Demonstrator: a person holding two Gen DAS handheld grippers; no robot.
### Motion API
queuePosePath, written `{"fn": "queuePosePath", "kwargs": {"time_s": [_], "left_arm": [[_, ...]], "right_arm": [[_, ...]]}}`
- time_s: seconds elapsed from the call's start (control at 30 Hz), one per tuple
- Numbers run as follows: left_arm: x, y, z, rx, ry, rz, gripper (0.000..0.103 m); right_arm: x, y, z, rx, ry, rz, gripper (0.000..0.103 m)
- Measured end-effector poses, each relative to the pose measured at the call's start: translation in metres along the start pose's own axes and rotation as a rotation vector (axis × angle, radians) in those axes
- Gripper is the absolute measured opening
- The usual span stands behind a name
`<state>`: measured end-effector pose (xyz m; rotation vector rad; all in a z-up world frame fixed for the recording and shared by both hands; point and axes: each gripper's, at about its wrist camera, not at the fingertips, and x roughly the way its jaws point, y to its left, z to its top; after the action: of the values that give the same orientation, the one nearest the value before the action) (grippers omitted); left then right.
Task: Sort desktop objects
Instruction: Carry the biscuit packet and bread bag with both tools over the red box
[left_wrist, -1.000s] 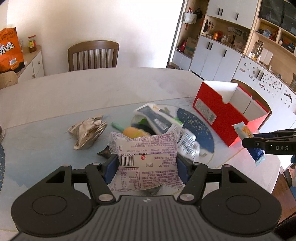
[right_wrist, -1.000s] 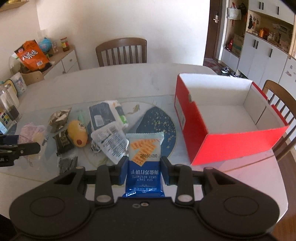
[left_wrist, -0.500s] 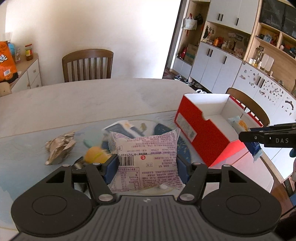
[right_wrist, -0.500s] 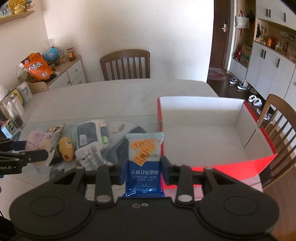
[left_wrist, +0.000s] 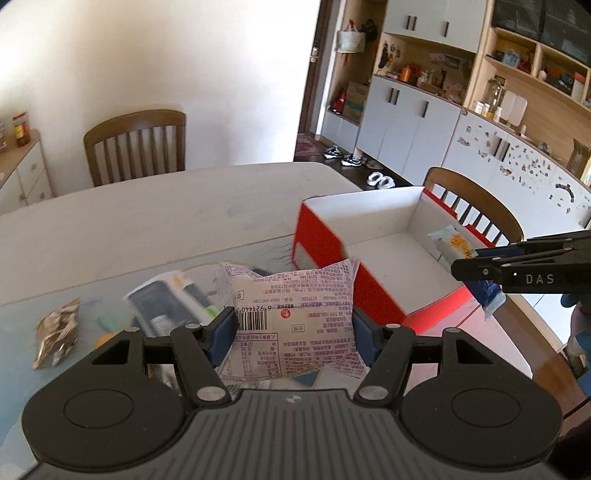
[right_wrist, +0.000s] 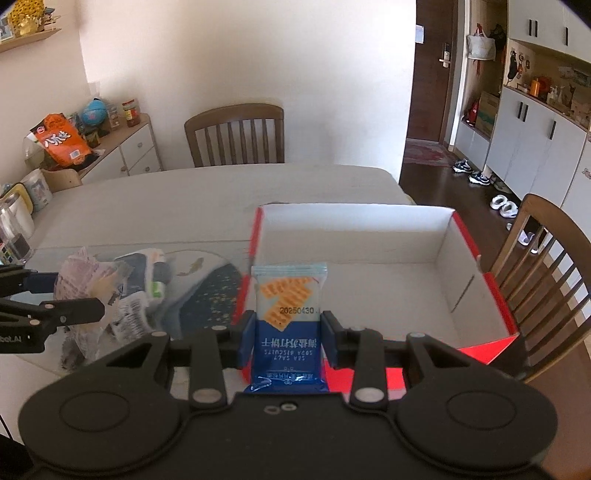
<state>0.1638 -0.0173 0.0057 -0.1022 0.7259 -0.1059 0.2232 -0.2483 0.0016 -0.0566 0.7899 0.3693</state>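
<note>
Your counter (right_wrist: 207, 192) is a long pale top with a glass-covered patch at its near end, and on its right part stands the red box (right_wrist: 491, 295), open at the top, white inside; from the right wrist view the floor of it that you can see is bare. Left of the box lies the loose pile of packets (left_wrist: 166, 306) on the glass, among them a crumpled foil wrapper (left_wrist: 55, 332); their print is too blurred to read. Your left hand-held gripper (left_wrist: 291, 332) is clamped on a puffy white snack bag (left_wrist: 291, 314) with purple print, a barcode whose digits begin 6 92144 and a small red round mark; it hangs above the near part of the pile, just left of the box's red corner. Your right hand-held gripper (right_wrist: 288, 332) pinches a narrower biscuit packet (right_wrist: 288, 314), pale blue above and dark blue below, picturing orange crackers, stamped 20250430 and reading SEA SALT SODA BISCUITS upside down; it sits over the box's near left corner. On the sideboard (right_wrist: 122, 151) behind stands an orange bag (right_wrist: 62, 142).
</note>
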Motion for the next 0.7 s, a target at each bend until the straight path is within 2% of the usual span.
{"fn": "queuePosePath", "kwargs": {"time_s": [0.37,0.7], "left_arm": [[0.035,-0.043,0.029,0.081,0.002,-0.035,0.065],[0.074,-0.085,0.047,0.175,0.041,-0.083,0.065]], "right_arm": [[0.014,-0.039,0.01,-0.013,0.002,-0.03,0.036],[0.032,-0.069,0.02,0.01,0.021,-0.049,0.036]]}}
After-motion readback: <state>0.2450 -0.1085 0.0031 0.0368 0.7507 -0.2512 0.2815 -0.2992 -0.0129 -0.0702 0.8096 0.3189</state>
